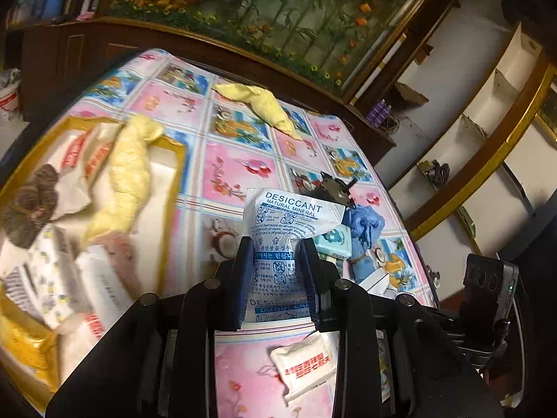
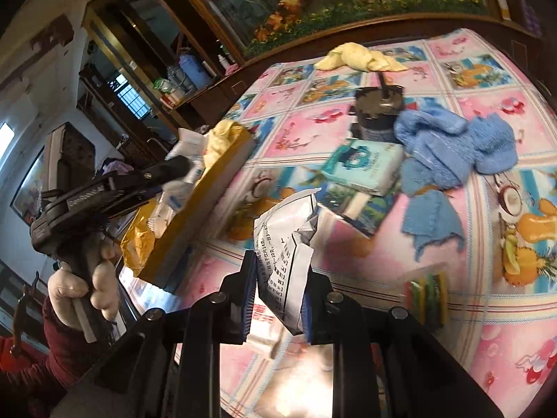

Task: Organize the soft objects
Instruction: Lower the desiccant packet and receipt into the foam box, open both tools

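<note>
Two packets are in hand. Left wrist view: the left gripper (image 1: 275,261) pinches a desiccant sachet (image 1: 289,223) above the tablecloth, just right of the gold-rimmed box (image 1: 174,149) already holding soft items. Carry it over the rim before letting go.

Right wrist view: the right gripper (image 2: 278,278) clamps a crumpled white pouch (image 2: 289,244), also right of the box (image 2: 195,209); wait, then drop it inside.

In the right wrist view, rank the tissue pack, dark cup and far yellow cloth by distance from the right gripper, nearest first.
From the right gripper:
1. Tissue pack, just beyond the held packet, slightly right.
2. Dark cup, behind the pack, beside the blue towel.
3. Yellow cloth, at the table's far edge.
</note>
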Demonstrator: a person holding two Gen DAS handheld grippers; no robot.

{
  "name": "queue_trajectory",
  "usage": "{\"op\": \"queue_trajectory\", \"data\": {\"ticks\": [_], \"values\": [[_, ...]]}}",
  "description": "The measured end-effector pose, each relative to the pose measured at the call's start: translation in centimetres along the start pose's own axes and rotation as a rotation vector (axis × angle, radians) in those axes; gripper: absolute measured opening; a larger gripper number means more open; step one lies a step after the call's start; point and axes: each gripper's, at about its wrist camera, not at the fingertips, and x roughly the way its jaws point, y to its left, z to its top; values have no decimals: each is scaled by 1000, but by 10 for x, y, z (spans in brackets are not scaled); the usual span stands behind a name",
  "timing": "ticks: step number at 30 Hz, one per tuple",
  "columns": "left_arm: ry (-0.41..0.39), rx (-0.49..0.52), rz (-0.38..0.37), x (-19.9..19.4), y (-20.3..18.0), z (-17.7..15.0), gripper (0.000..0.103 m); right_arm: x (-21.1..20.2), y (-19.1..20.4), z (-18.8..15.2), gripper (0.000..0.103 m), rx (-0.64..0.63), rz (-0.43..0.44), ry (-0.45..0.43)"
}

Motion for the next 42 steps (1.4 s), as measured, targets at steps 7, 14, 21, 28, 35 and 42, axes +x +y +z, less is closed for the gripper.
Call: {"op": "queue_trajectory", "data": {"ticks": [7,14,21,28,35,42], "values": [[-59,-61,167,-38,62,25,27,27,44,20,20,-82,49,32],[-51,-74,299,-17,108,58,27,78,93,47,20,-148,92,83],[3,-76,402,26,152,87,27,133,135,76,20,-221,79,131],[29,-132,418,44,179,87,39,185,150,86,20,-245,50,202],[3,-113,453,26,166,84,40,205,158,84,26,-275,31,220],[-106,-21,585,-10,124,68,40,179,162,86,54,-271,58,155]]}}
